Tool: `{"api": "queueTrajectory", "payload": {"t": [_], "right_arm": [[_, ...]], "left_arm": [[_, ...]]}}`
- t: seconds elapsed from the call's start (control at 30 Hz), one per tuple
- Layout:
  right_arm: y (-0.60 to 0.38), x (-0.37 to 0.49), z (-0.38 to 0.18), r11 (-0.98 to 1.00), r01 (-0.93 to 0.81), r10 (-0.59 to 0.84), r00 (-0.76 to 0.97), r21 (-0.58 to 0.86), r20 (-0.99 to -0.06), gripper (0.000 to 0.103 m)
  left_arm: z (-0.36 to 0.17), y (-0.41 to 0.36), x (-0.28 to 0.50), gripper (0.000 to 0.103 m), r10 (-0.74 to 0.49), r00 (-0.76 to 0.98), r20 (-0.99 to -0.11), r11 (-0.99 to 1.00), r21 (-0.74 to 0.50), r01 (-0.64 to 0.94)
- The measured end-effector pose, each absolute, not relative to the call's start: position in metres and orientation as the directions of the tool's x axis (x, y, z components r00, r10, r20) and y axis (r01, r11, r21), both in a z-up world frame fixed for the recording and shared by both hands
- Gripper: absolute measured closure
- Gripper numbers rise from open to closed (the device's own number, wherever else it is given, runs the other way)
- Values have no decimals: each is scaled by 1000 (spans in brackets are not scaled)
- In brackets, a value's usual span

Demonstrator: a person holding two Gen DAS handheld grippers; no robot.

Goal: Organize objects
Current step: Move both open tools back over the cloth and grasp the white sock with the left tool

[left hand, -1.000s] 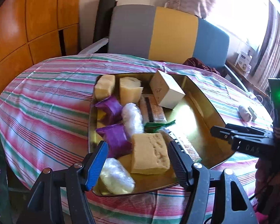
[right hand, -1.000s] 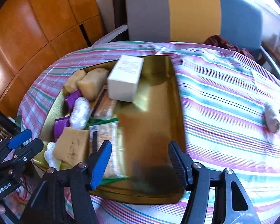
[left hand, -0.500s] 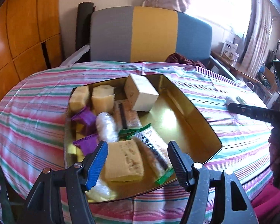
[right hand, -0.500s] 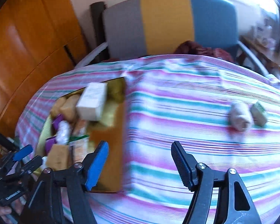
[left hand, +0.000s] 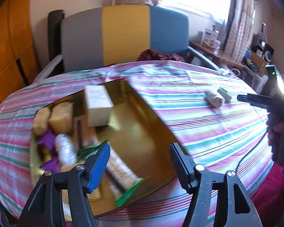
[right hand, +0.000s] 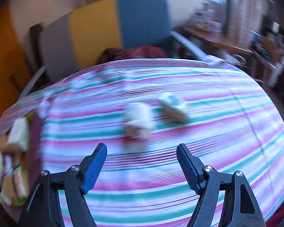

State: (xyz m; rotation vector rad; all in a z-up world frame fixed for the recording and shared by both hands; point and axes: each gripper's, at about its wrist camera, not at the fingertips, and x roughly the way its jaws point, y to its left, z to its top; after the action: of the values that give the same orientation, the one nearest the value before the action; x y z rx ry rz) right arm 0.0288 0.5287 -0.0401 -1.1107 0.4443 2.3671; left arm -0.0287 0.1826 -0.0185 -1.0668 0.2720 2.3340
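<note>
- Left wrist view: my left gripper (left hand: 139, 162) hovers over the near edge of the gold tray (left hand: 142, 132), jaws apart after just easing in a little, nothing between them.
- The tray sits on the striped tablecloth (left hand: 208, 132) toward the table's left side. Its left half is packed: a white box (left hand: 98, 107) at the far end, two tan sponges (left hand: 53, 117), purple wrappers (left hand: 47, 141), a clear-wrapped roll (left hand: 65, 151) and a long green-edged snack pack (left hand: 121, 177). Its right half is bare.
- Two loose items lie well apart from the tray, near the table's right edge: a pale roll (left hand: 214, 98) and a small green-white packet (left hand: 225, 94), side by side.
- My right gripper (left hand: 255, 99) shows side-on beside them; this view doesn't show its jaws.
- Right wrist view, blurred: my right gripper (right hand: 142, 162) has just been opening, jaws wide, empty, aimed at the pale roll (right hand: 138, 123) with the packet (right hand: 174, 107) just beyond.
- The roll looks light and soft, so I'd pinch it gently across its middle. The packet seems light too, stiffer; I'd grip its long sides.
</note>
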Motion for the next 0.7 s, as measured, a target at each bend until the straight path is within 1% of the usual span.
{"api": "queueTrajectory", "payload": {"t": [0.13,0.27,0.47,0.6,0.63,0.7], "right_arm": [[579,58,-58,-691,-707,346,-506,150,-790,26],[610,82,-70,-551,-800,338,-473,236,-814,26],[615,89,-64,-521,-797,321,-516,307,-794,26],[612,84,-65,-525,-786,291,-526,326,-799,26],[612,84,-65,-523,-784,286,-530,333,-799,26],[613,87,-66,-513,-785,281,-535,346,-797,24]], "left_arm": [[-15,218,-30,40,441,-487,-754,-787,-64,-614],[-16,260,-34,40,486,-423,-764,-745,-110,-658],[-30,340,-44,40,504,-327,-800,-686,-141,-714],[-45,393,-60,40,513,-237,-825,-662,-205,-721],[-48,403,-64,39,515,-221,-828,-660,-219,-719],[-54,423,-71,35,517,-201,-832,-652,-231,-722]]}}
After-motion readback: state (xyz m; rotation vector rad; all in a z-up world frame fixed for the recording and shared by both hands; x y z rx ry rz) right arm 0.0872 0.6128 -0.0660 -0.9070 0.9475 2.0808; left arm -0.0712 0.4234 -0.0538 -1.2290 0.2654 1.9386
